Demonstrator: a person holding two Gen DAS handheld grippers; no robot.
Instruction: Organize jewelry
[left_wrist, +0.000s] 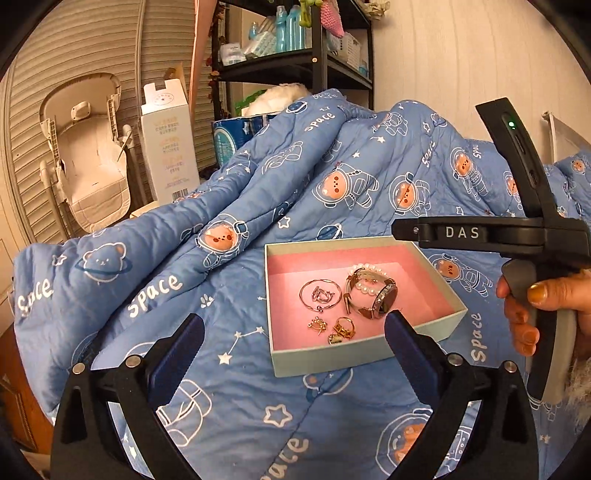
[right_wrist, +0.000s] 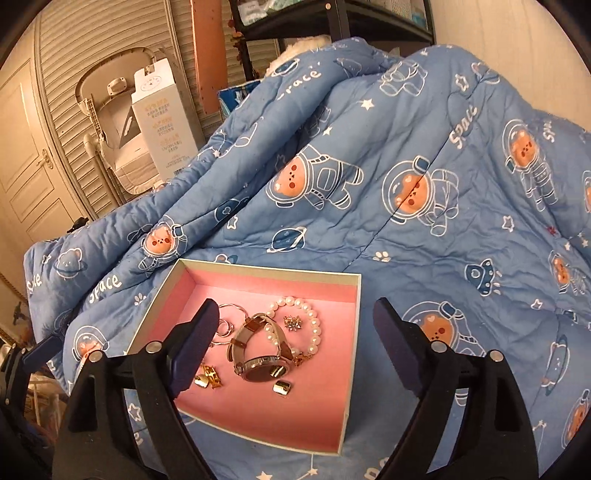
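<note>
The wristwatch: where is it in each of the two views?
Left wrist view: wristwatch lies right of centre, over the pearl bracelet.
Right wrist view: wristwatch lies low, centre-left, between the open fingers.
Shared landmark: the pink-lined box holding it.

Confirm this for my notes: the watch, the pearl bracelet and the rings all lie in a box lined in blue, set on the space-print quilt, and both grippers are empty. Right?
One slip: the box is lined in pink, not blue, as both wrist views show. The rest holds: watch, pearl bracelet and rings lie inside on the quilt; left gripper and right gripper are empty.
</note>
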